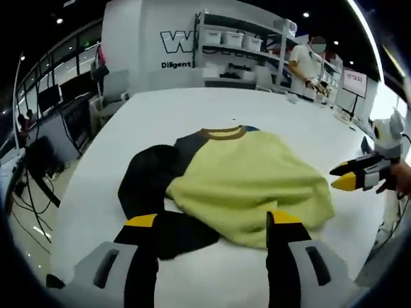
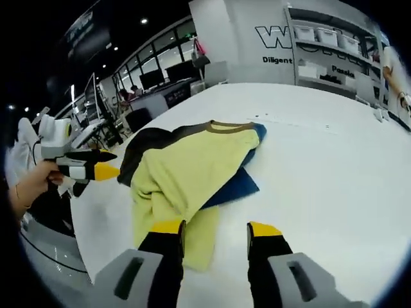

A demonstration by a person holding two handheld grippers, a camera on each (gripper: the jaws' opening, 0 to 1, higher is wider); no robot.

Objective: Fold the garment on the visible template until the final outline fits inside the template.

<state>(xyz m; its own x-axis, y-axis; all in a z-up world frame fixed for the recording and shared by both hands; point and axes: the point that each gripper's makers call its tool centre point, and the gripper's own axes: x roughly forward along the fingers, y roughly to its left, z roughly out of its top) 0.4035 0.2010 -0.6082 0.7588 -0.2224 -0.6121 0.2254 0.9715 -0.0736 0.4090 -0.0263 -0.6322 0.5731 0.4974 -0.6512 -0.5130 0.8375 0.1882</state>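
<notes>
The yellow garment (image 1: pixel 250 179) lies loosely bunched on the white tabletop (image 1: pixel 192 109), awaiting folding. Left gripper (image 1: pixel 212 221) and right gripper (image 2: pixel 215 228) hover at opposite edges, fingers spread and empty, apparently to seize both sides.

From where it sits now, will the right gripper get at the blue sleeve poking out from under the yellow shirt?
Probably yes. The right gripper is open, and the blue sleeve lies exposed on the white table just ahead of its fingers, nothing between.

A crumpled garment (image 1: pixel 244 186) lies on the table (image 1: pixel 192 109) ahead of me, between my left gripper (image 1: pixel 212 221) and right gripper (image 2: pixel 215 226). Shelves (image 1: pixel 244 38) stand behind.
</notes>
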